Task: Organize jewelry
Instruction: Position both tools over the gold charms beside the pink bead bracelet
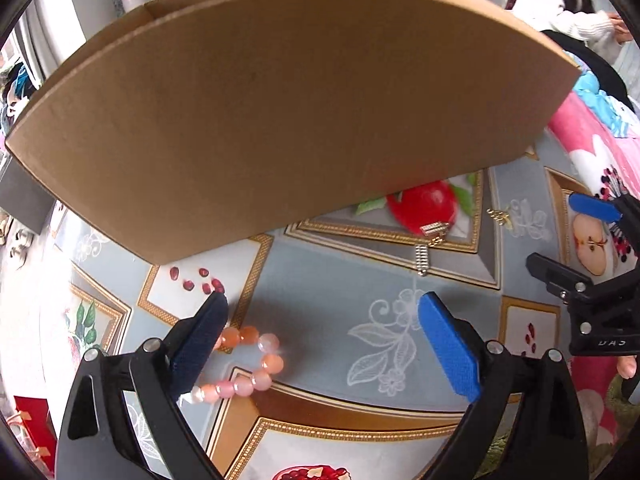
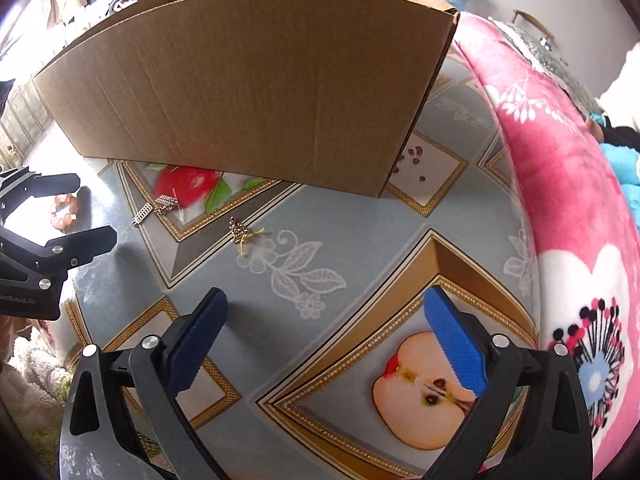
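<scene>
A pink and orange bead bracelet (image 1: 248, 364) lies on the patterned tablecloth, partly under my left gripper's left finger. My left gripper (image 1: 322, 308) is open around it, just above the table. The bracelet also shows in the right wrist view (image 2: 66, 210), between the left gripper's fingers (image 2: 86, 238). A silver rhinestone piece (image 1: 430, 242) and a small gold piece (image 1: 498, 216) lie nearer the cardboard box (image 1: 280, 112). My right gripper (image 2: 324, 306) is open and empty over the cloth; the gold piece (image 2: 240, 232) and silver piece (image 2: 158, 206) lie ahead to its left.
The large open cardboard box (image 2: 256, 88) stands at the back of the table. A pink flowered blanket (image 2: 560, 200) lies along the right side. A person in white (image 1: 568, 4) sits at the far right. My right gripper shows in the left wrist view (image 1: 592, 240).
</scene>
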The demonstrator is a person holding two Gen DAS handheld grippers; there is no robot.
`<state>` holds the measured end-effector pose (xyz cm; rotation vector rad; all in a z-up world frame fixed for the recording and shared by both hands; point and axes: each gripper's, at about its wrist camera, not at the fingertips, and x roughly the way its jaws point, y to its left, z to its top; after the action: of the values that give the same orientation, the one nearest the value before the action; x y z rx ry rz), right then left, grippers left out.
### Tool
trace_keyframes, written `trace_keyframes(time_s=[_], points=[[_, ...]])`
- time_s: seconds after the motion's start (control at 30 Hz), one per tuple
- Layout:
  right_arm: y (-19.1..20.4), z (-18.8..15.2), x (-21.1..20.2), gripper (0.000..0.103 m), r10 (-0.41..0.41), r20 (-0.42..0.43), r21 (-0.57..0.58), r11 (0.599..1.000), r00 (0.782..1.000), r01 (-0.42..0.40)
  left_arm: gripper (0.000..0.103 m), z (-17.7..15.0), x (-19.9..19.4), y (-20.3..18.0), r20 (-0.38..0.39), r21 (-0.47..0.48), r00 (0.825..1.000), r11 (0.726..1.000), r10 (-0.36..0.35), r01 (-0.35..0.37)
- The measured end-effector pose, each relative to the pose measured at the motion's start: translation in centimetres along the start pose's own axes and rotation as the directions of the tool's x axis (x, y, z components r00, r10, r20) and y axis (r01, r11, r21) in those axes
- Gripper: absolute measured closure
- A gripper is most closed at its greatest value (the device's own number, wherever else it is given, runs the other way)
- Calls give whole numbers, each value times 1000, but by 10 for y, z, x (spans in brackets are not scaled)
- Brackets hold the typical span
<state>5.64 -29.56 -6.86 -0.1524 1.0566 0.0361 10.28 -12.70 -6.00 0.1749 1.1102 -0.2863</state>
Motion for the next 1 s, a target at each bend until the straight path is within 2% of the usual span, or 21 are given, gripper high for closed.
trace_keyframes(time_s=[0.5,1.0], points=[[-18,15,14,8,49,-10,-27,998,999,-49,6,3,1,1,-13,-12,1000,1000,22,-22],[-11,7,14,8,65,20,-56,996,998,-63,5,-2,0,2,5,-13,1000,1000,24,-24]])
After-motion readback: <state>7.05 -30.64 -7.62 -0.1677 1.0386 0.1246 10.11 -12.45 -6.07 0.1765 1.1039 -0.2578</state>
